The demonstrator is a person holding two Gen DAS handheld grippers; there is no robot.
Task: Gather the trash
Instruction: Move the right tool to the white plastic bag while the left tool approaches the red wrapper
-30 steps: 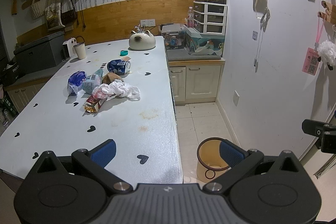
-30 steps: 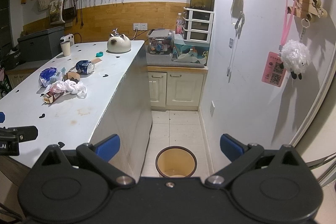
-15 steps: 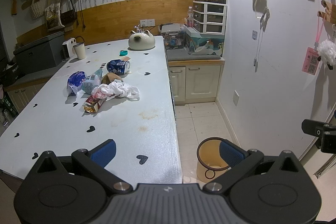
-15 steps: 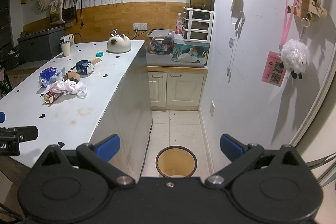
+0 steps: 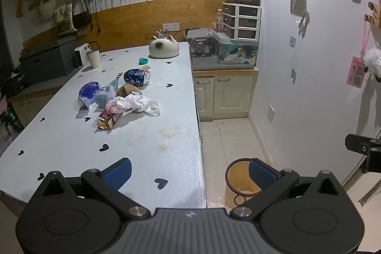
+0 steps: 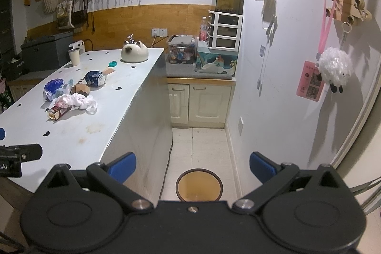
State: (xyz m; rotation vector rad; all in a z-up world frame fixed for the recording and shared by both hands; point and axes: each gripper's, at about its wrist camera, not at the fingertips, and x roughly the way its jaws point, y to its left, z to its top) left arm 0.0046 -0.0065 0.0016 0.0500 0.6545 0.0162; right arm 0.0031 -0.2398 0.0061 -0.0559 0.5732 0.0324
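A heap of trash lies mid-table: a crumpled white plastic bag [image 5: 135, 102], a red snack box [image 5: 107, 118], a blue wrapper [image 5: 88, 92], a brown carton [image 5: 128, 89] and a blue can [image 5: 137, 77]. The same heap shows in the right wrist view, with the bag [image 6: 81, 100] and the can [image 6: 95, 78]. A yellow bin with a dark rim [image 6: 198, 186] stands on the floor beside the table; it also shows in the left wrist view [image 5: 238, 180]. My left gripper [image 5: 190, 170] is open and empty over the table's near end. My right gripper [image 6: 193, 166] is open and empty above the bin.
The pale table [image 5: 142, 146] with black heart marks carries a cat-shaped white pot [image 5: 164, 47], a cup [image 5: 93, 58] and a teal lid [image 5: 143, 61] at its far end. Cream cabinets [image 6: 200, 102] close off the narrow tiled aisle; a wall with hanging items runs along the right.
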